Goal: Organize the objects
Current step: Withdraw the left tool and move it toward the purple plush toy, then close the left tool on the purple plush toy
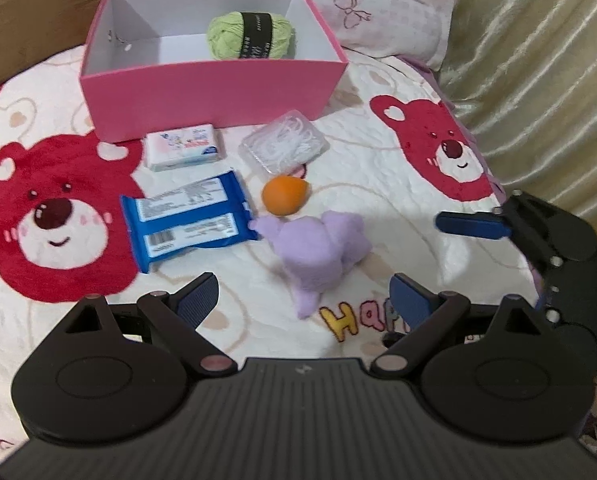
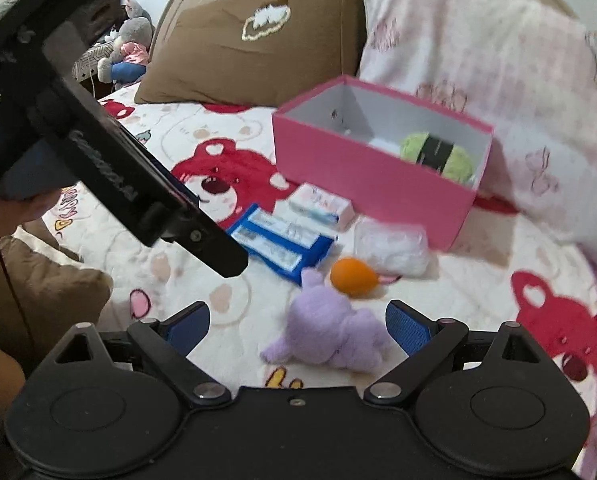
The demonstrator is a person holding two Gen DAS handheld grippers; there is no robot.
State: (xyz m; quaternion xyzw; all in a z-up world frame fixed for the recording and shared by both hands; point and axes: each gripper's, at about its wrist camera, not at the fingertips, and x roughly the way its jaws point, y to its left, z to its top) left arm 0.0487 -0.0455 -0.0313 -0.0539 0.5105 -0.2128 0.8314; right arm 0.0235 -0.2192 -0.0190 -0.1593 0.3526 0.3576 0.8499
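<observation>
Brown pillow [image 2: 258,52], bear blanket [image 1: 58,216]

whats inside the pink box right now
A green yarn ball with a black band lies inside the pink box, toward its right end. The rest of the visible white floor looks bare, but the near wall hides the strip of floor just behind it.

My two wrist views looked steeply down past their tongs, sharing the pink box [image 1: 214,92] ahead.
</observation>
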